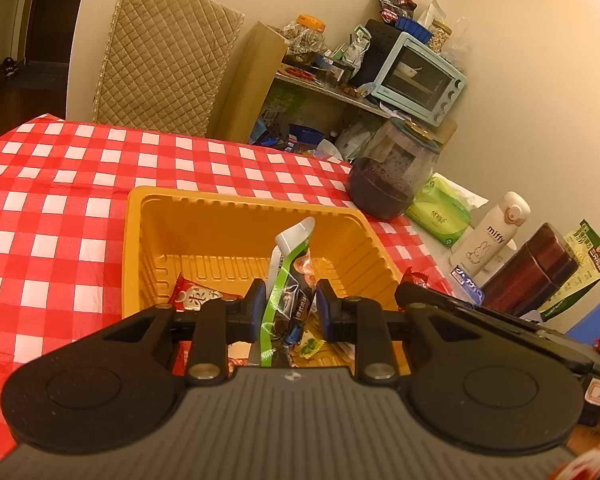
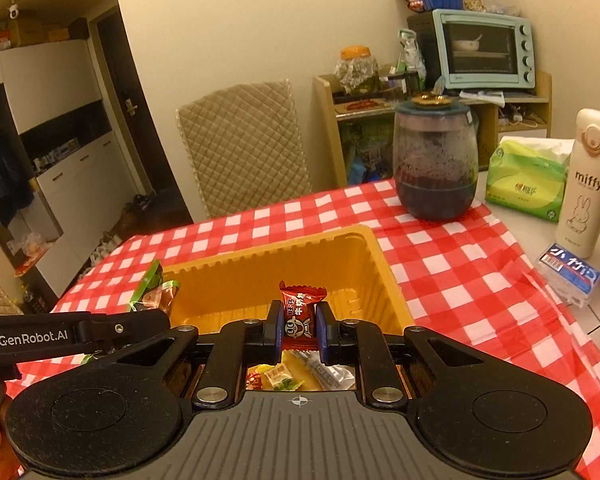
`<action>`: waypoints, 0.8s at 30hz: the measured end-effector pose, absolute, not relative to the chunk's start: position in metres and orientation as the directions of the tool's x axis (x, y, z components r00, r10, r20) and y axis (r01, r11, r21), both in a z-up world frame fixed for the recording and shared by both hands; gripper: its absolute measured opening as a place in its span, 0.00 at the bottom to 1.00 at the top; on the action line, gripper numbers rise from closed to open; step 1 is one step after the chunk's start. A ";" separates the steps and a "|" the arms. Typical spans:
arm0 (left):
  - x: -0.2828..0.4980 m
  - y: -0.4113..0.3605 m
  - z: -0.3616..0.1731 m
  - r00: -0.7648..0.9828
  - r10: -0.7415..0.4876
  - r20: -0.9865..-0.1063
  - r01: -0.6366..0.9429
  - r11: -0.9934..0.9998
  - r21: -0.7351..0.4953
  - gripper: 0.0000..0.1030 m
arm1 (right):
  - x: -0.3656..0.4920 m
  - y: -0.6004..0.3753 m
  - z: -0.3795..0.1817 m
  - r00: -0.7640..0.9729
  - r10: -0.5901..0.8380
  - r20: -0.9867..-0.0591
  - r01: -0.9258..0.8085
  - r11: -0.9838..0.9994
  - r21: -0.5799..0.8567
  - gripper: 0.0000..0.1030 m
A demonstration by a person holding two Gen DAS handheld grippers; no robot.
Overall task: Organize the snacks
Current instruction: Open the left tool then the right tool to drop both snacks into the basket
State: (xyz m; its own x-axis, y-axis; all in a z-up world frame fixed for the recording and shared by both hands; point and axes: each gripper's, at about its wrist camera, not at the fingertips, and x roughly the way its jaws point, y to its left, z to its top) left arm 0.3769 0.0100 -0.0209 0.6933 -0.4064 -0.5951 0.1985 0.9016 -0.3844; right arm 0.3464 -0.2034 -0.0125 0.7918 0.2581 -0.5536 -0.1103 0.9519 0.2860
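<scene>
A yellow plastic tray [image 1: 244,216] sits on the red-and-white checked tablecloth [image 1: 60,184]; it also shows in the right wrist view [image 2: 340,256]. My left gripper [image 1: 288,304] is shut on a tall green-and-black snack packet [image 1: 290,280], held upright over the tray. A red snack pack [image 1: 194,298] and small sweets lie in the tray. My right gripper [image 2: 299,322] is shut on a red wrapped candy [image 2: 300,312] above the tray's near side. Several small sweets [image 2: 284,376] lie in the tray below it. The left gripper's packet shows at the left [image 2: 152,288].
At the table's right stand a dark glass jar [image 2: 436,160], a green tissue pack [image 2: 524,180], a white miffy bottle [image 2: 588,184] and a small blue-white pack [image 2: 568,272]. A quilted chair [image 2: 244,144] stands behind the table. A cluttered shelf with a blue toaster oven [image 2: 484,48] is by the wall.
</scene>
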 end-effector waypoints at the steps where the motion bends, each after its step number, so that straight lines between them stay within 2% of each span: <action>1: 0.378 0.010 -0.022 0.696 -0.403 -0.595 0.197 0.903 -0.383 0.23 | 0.347 -0.203 -0.014 0.790 0.259 -0.556 -0.111 0.952 0.286 0.16; 4: 0.382 0.012 -0.024 0.695 -0.410 -0.591 0.199 0.899 -0.390 0.24 | 0.348 -0.202 -0.015 0.787 0.261 -0.559 -0.111 0.951 0.289 0.16; 5: 0.383 0.013 -0.025 0.694 -0.411 -0.591 0.193 0.897 -0.397 0.27 | 0.347 -0.202 -0.016 0.786 0.262 -0.560 -0.112 0.951 0.288 0.16; 6: 0.384 0.015 -0.025 0.696 -0.406 -0.592 0.185 0.898 -0.400 0.37 | 0.347 -0.202 -0.016 0.786 0.263 -0.560 -0.112 0.951 0.288 0.16; 7: 0.383 0.017 -0.026 0.702 -0.395 -0.592 0.175 0.902 -0.394 0.39 | 0.348 -0.202 -0.016 0.785 0.264 -0.560 -0.113 0.951 0.289 0.16; 24: 0.374 0.030 -0.019 0.724 -0.355 -0.591 0.160 0.921 -0.356 0.39 | 0.348 -0.199 -0.015 0.784 0.300 -0.544 -0.126 0.934 0.335 0.16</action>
State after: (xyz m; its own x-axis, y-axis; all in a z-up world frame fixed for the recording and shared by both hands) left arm 0.3737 0.0298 -0.0185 0.7242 -0.3548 -0.5913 0.1603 0.9206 -0.3560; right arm 0.3478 -0.1991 -0.0154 0.7836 0.3004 -0.5438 -0.1255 0.9338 0.3350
